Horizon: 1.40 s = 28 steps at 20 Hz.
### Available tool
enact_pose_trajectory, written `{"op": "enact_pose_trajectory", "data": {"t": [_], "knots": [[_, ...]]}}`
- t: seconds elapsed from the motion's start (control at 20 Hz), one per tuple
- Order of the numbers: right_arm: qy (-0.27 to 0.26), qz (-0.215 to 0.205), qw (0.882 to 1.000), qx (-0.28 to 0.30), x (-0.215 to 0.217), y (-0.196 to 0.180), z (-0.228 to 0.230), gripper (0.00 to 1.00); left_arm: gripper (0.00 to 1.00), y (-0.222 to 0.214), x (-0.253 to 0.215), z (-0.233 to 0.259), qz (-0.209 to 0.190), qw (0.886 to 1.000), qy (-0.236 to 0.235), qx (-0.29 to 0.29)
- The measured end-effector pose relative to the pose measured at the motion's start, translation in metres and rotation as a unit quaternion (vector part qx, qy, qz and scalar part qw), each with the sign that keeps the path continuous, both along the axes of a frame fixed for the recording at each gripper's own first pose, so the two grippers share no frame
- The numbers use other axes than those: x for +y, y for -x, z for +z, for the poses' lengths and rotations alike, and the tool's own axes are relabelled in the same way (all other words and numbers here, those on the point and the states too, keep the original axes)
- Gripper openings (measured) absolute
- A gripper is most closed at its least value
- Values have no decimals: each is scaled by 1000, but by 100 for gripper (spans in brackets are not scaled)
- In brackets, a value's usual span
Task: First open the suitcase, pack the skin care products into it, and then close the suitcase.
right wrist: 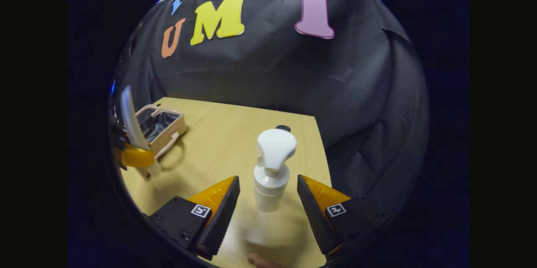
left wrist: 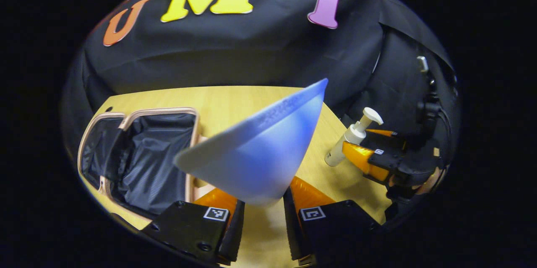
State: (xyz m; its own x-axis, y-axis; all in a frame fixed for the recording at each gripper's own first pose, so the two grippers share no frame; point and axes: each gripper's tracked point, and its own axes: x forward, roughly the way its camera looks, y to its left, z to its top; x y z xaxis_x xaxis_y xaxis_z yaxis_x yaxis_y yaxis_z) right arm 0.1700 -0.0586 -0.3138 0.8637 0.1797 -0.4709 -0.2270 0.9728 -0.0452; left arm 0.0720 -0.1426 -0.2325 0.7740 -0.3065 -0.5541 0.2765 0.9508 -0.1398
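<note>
With the small tan suitcase (left wrist: pixel 138 159) already lying open on the wooden worktop (right wrist: pixel 235 142), your left hand-held gripper (left wrist: pixel 262 213) clamps a blue-and-white squeeze tube (left wrist: pixel 260 150) while your right hand-held gripper (right wrist: pixel 268 205) stands released around the white pump bottle (right wrist: pixel 272 171), both still unpacked.

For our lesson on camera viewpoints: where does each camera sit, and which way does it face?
Left gripper view: rides the left gripper, facing its held blue-white tube, the open suitcase and the booth wall.
Right gripper view: rides the right gripper, facing the pump bottle between its fingers.
Shared: table, suitcase, tube, bottle.
</note>
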Motion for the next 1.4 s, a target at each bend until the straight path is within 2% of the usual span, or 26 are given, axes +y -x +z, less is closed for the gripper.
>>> {"op": "enact_pose_trajectory", "data": {"t": [0.1, 0.15, 0.2, 0.25, 0.3, 0.45, 0.65, 0.75, 0.9, 0.95, 1.15, 1.3, 1.4], "knots": [[3, -3, 1000, 1, 3, -8, -8, 78, 48, 20, 32, 10, 45, 999, -6, 3], [5, -10, 1000, -5, 1, -14, -9, 71, 48, 31, 48, 15, 66, 998, -7, 6], [4, -22, 1000, -10, -1, -21, -10, 71, 48, 40, 63, 19, 81, 997, -4, 9], [-7, -28, 1000, -8, -1, -22, -12, 57, 48, 51, 79, 23, 98, 995, -4, 13], [-15, -34, 999, -5, 0, -24, -15, 54, 48, 61, 94, 24, 111, 994, -7, 18], [-15, -39, 999, -7, 4, -24, -15, 50, 48, 72, 142, 31, 139, 989, -35, 17], [-32, -47, 998, 19, 12, 0, -12, 49, 48, 52, 192, 37, 168, 985, -39, 15], [-61, -59, 996, 23, 19, 17, 5, 48, 48, 33, 215, 38, 169, 984, -54, 10], [-56, -63, 996, 6, 27, 53, 31, 44, 48, 20, 235, 27, 155, 986, -60, 17], [-54, -64, 996, 9, 33, 62, 38, 47, 48, 13, 240, 18, 151, 986, -61, 22], [-75, -64, 995, 15, 62, 102, 73, 47, 48, -18, 256, -21, 129, 988, -65, 59], [-60, -46, 997, 2, 83, 124, 92, 47, 48, -38, 264, -46, 114, 987, -82, 81], [-50, -39, 998, -5, 94, 132, 100, 47, 48, -39, 260, -68, 96, 983, -86, 127]]}}
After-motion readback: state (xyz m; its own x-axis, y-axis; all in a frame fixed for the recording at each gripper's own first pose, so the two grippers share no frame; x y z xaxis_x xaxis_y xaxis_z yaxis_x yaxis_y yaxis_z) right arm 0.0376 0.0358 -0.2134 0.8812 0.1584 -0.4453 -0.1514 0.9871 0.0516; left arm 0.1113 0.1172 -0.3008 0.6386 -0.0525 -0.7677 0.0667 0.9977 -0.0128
